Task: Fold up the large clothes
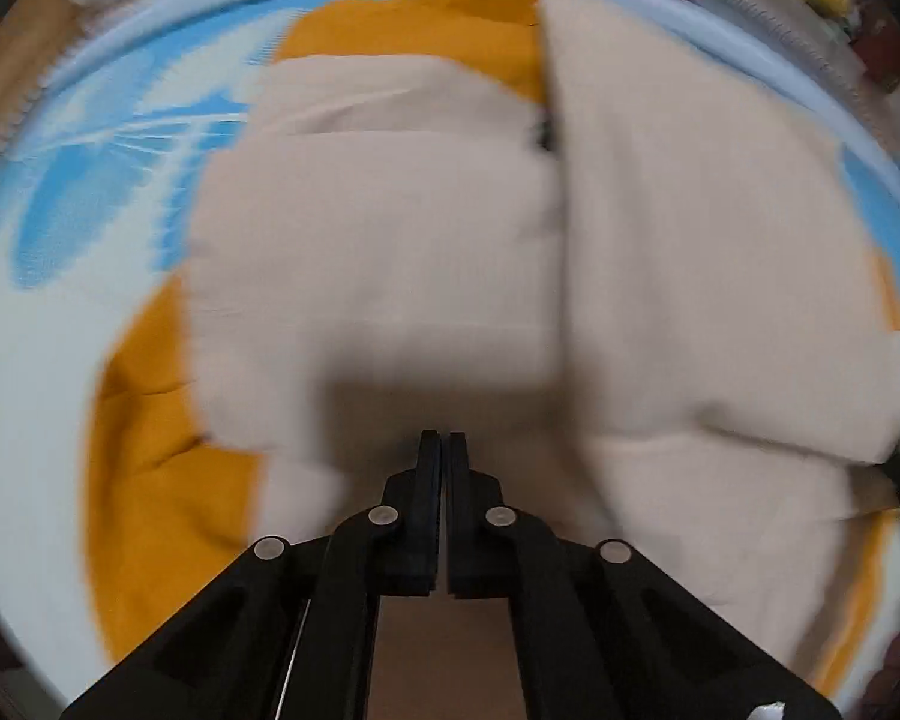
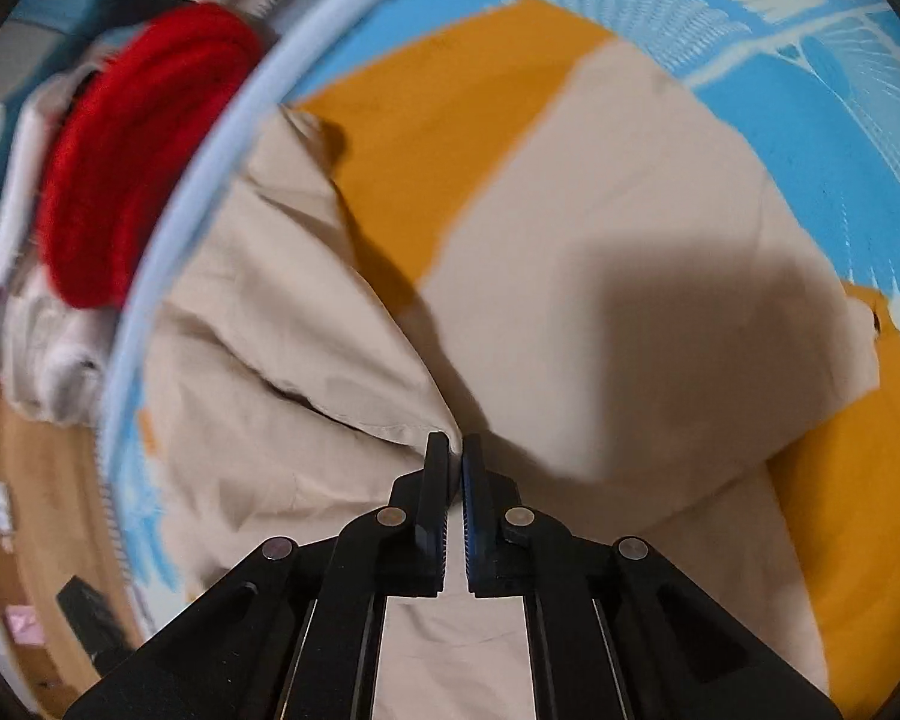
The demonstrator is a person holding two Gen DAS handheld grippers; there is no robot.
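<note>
- The large beige woven-cotton garment [image 1: 390,228] fills the centre of both views, lying over a mustard-yellow cloth [image 1: 162,480] on a blue-and-white patterned mat [image 1: 90,180].
- My left gripper [image 1: 441,441] is pinched almost together; whether cloth sits between its tips I cannot tell.
- My right gripper [image 2: 455,444] is also nearly closed, its tips at a bunched fold [image 2: 390,420] that seems nipped, though I cannot be sure.
- I judge the fabric light, limp and creasing easily; hems and corners are the best places to hold it.
- In the left view its long axis seems to run bottom to top, with a seam [image 1: 561,240] along it.
- A red knitted bundle [image 2: 126,168] sits upper left, off the mat.
</note>
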